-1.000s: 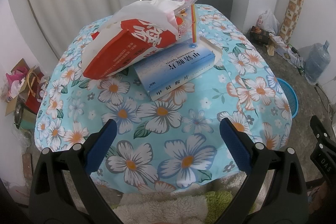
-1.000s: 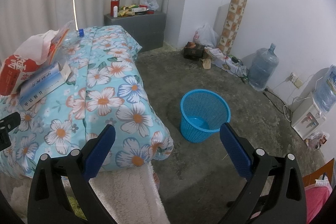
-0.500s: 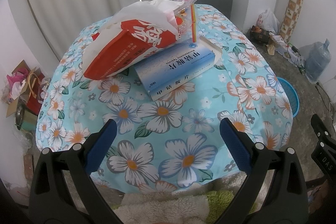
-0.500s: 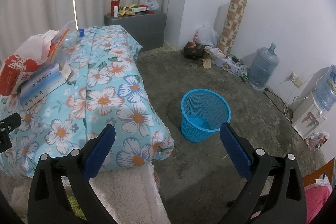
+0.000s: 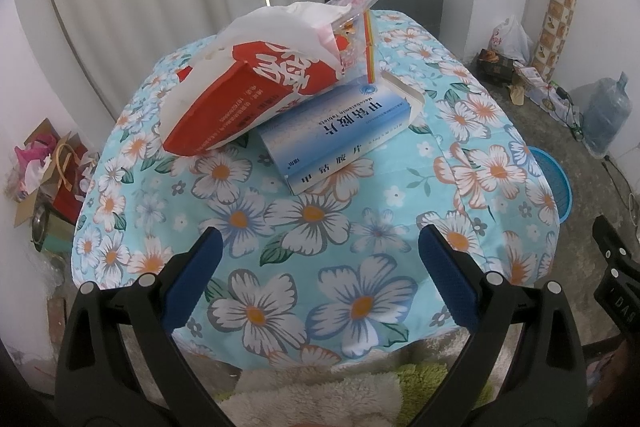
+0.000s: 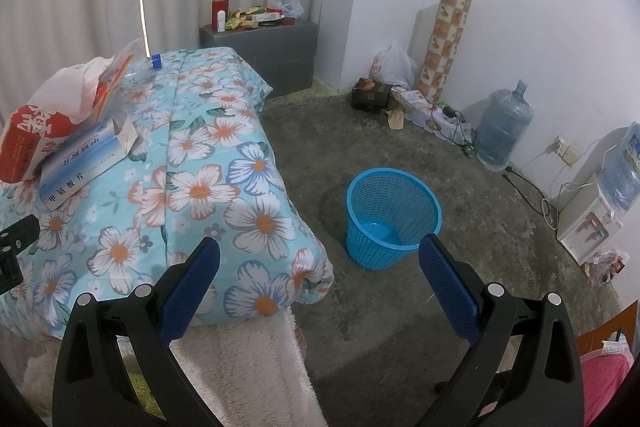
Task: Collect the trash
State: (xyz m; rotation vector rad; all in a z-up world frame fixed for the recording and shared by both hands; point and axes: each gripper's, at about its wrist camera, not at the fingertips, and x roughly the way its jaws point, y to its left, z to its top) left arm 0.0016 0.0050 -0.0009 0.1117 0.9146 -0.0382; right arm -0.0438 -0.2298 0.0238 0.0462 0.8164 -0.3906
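**Floral quilt, three pieces of trash piled at its far end**

Floral quilt point(image 5: 312, 227) carries the pile. A blue pill box point(image 5: 340, 135), light and stiff with its far flap open, is best gripped across its near corner. A soft red-and-white bag point(image 5: 248, 83) leans on it; a clear bottle point(image 6: 138, 71), probably empty, lies behind. Left gripper point(image 5: 318, 283) and right gripper point(image 6: 318, 283) are held wide apart, empty. A blue basket point(image 6: 394, 217) stands on the floor.

Readable text: medicine box, red bag, gripper part.
"甲钴胺片" and "Mecobalamin Tablets" are printed on the blue-white medicine box point(image 5: 344, 131) ahead of the left gripper's fingers; a large white character, only partly legible, and small unreadable digits are carried by the red-white bag point(image 5: 248, 91) resting on it; "DAS" is seen on a black gripper part point(image 5: 618, 291) at right.
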